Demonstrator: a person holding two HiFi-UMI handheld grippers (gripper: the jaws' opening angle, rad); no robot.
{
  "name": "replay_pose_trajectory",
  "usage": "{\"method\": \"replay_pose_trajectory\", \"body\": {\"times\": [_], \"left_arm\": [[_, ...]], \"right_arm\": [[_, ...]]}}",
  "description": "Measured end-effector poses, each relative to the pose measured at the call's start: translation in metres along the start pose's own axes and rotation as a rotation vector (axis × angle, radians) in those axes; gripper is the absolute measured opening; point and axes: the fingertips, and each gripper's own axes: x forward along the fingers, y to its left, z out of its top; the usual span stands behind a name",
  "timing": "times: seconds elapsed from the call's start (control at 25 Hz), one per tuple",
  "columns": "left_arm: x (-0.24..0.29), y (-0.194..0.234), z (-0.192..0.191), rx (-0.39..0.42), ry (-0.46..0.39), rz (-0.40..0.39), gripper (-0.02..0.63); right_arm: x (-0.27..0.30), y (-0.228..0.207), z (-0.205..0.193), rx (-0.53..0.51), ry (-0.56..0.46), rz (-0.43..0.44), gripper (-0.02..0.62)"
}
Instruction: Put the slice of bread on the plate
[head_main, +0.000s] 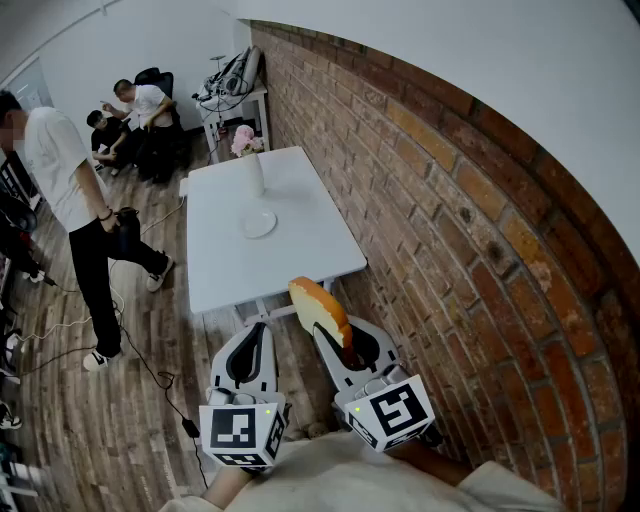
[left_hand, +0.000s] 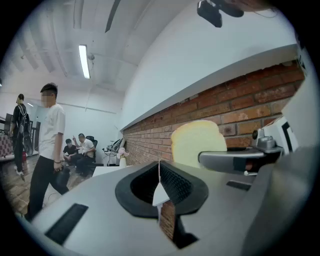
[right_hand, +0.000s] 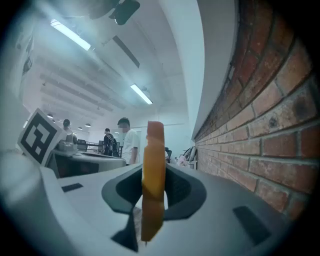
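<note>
1. The slice of bread (head_main: 318, 308) is being gripped by the right claw (head_main: 340, 345). It is being held upright on its edge, with one jaw being pressed against each flat face.
2. In the right gripper view the slice of bread (right_hand: 154, 145) is being shown edge-on between the jaws of the right claw (right_hand: 152, 195). Its browned crust is being turned toward the camera.
3. The slice is being held in the air by the near edge of the white worktop (head_main: 300, 250), toward the near right corner. It is well apart from the plate (head_main: 258, 223).
4. The left claw (head_main: 256, 328) is being held level just beside the right one, on its left. In the left gripper view the jaws of the left claw (left_hand: 160, 175) are being held closed on each other with nothing between them, and the slice of bread (left_hand: 197, 142) is being seen broadside beyond them.
5. A marker cube (head_main: 243, 432) is being carried at the rear of the left claw.
6. The plate is being carried by the worktop about midway between its near and far edges.
7. A white vase (head_main: 254, 175) is being carried upright between the plate and the far edge, with pink flowers (head_main: 243, 138) at its top.
8. The right edge of the worktop is being flanked by a brick wall (head_main: 450, 200).
9. Off the left edge, a person (head_main: 70, 190) in a white shirt is being seen standing on the wooden floor (head_main: 100, 420). Seated people (head_main: 130, 115) are being seen beyond the far left corner.
</note>
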Motion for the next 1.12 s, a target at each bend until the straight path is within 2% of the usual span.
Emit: {"method": "replay_pose_trajectory", "body": {"times": [0.12, 0.32, 0.64, 1.12], "left_arm": [[0.003, 0.001, 0.006, 0.008, -0.018, 0.005, 0.017], [0.007, 0.006, 0.002, 0.006, -0.001, 0.023, 0.017], [0.012, 0.009, 0.001, -0.005, -0.007, 0.041, 0.017], [0.016, 0.037, -0.011, -0.024, 0.012, 0.149, 0.017]], "right_arm": [[0.001, -0.004, 0.004, 0.0, -0.006, -0.009, 0.094], [0.006, -0.009, 0.0, 0.013, 0.003, -0.011, 0.094], [0.011, -0.017, -0.006, 0.044, 0.007, 0.025, 0.096], [0.021, -0.049, -0.024, 0.083, 0.02, 0.017, 0.095]]}}
